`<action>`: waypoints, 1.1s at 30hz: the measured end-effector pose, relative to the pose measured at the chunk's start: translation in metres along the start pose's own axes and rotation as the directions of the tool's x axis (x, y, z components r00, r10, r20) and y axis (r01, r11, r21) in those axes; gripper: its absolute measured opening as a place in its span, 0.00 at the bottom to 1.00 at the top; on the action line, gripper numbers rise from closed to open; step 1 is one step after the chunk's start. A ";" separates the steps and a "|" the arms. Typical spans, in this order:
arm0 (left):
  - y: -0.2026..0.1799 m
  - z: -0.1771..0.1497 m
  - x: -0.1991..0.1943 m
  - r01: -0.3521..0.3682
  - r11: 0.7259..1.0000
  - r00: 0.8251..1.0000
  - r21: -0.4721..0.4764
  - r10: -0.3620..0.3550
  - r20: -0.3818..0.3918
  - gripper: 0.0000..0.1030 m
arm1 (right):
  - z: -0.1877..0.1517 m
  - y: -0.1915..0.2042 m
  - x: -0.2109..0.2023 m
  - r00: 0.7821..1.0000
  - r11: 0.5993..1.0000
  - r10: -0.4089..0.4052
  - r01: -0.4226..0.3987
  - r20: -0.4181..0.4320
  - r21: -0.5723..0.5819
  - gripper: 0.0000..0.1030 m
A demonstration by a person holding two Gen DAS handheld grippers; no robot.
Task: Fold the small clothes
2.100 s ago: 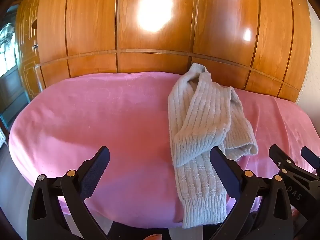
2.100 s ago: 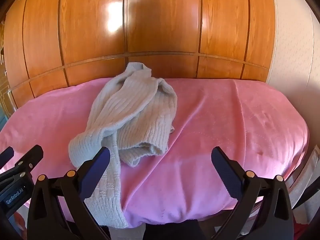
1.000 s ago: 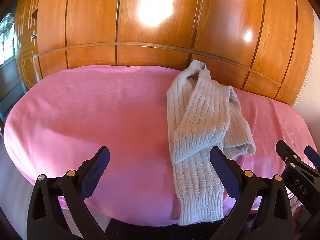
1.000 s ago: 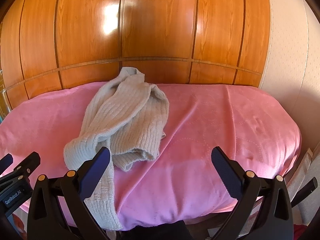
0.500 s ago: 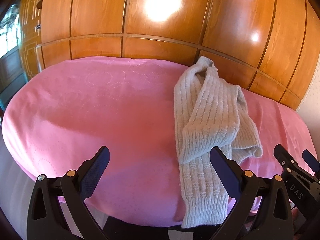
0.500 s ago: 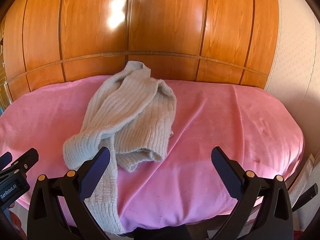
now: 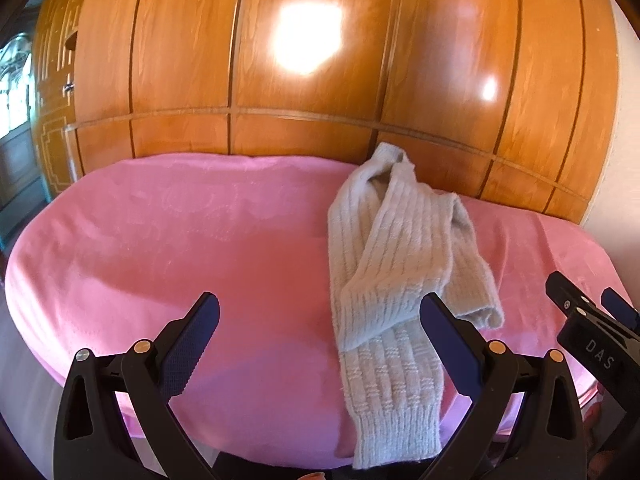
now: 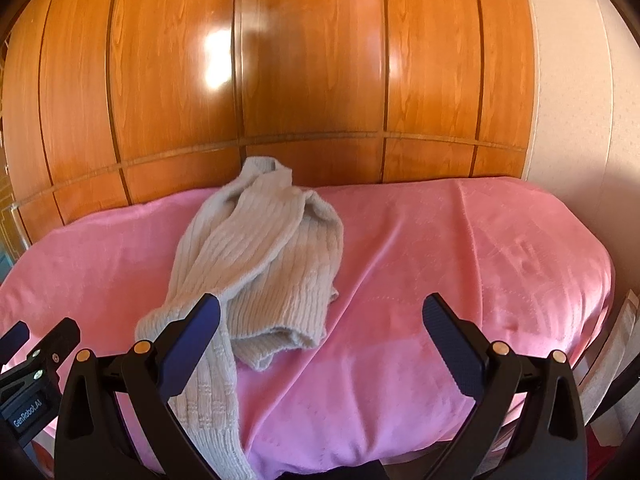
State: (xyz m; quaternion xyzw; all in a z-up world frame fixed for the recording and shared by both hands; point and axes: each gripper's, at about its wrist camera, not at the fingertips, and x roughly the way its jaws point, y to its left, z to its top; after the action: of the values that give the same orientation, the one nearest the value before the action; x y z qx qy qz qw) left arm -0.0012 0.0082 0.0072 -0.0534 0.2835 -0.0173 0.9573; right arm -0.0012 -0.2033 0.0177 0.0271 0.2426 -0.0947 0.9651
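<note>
Left gripper [image 7: 319, 316]: jaws spread wide and empty, held above the near edge of the pink-covered surface [image 7: 160, 248].
Grey knit piece [image 7: 396, 248]: lies ahead of the left jaws and toward their right side; from the right gripper's view it sits ahead and to the left.
Hanging end [image 7: 394, 412]: one ribbed end droops over the near edge, just inside the left gripper's right jaw.
Doubled end [image 8: 280, 328]: a thick cuff folded back on itself, between the two grippers.
Handling: looks soft, light and limp; likely to sag and stretch, unlikely to slip or break.
Where to grip: probably the ribbed cuff, pinched through its full thickness.
Right gripper [image 8: 321, 316]: jaws released, holding nothing, mostly over bare cover.
</note>
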 end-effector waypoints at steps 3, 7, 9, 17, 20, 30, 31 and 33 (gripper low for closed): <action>-0.002 0.000 -0.002 0.012 1.000 1.000 0.004 -0.012 0.007 0.97 | 0.002 -0.001 -0.002 1.000 1.000 0.002 -0.002 0.005 0.005 0.98; -0.001 -0.001 -0.001 0.023 1.000 1.000 -0.006 -0.023 -0.003 0.97 | 0.002 -0.002 -0.003 1.000 1.000 0.002 -0.002 0.008 0.005 0.98; -0.001 -0.002 0.000 0.024 1.000 1.000 -0.005 -0.024 -0.009 0.97 | 0.002 -0.003 -0.003 1.000 1.000 0.000 0.000 0.008 0.005 0.98; 0.013 0.000 0.021 0.019 1.000 0.997 -0.019 -0.021 -0.071 0.97 | 0.002 -0.013 0.009 0.999 0.999 0.054 -0.054 0.010 0.004 0.98; 0.030 0.000 0.031 0.022 0.999 0.994 -0.027 -0.024 -0.104 0.97 | 0.004 -0.014 0.015 0.980 0.979 0.199 -0.199 -0.008 -0.052 0.96; 0.064 -0.022 0.052 0.293 0.953 0.914 -0.078 -0.303 -0.270 0.94 | -0.003 0.067 0.053 0.884 0.658 0.426 -0.450 -0.193 -0.604 0.68; 0.061 -0.028 0.057 0.344 0.935 0.885 -0.082 -0.353 -0.304 0.92 | -0.010 0.079 0.063 0.888 0.601 0.408 -0.438 -0.215 -0.669 0.67; 0.056 -0.035 0.063 0.393 0.916 0.853 -0.077 -0.395 -0.342 0.90 | -0.020 0.093 0.074 0.902 0.546 0.378 -0.399 -0.208 -0.737 0.65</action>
State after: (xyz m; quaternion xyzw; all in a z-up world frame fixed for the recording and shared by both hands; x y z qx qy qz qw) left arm 0.0322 0.0562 -0.0624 -0.1084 0.4323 -0.2214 0.8674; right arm 0.0713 -0.1230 -0.0341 -0.3289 0.2593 0.2326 0.8777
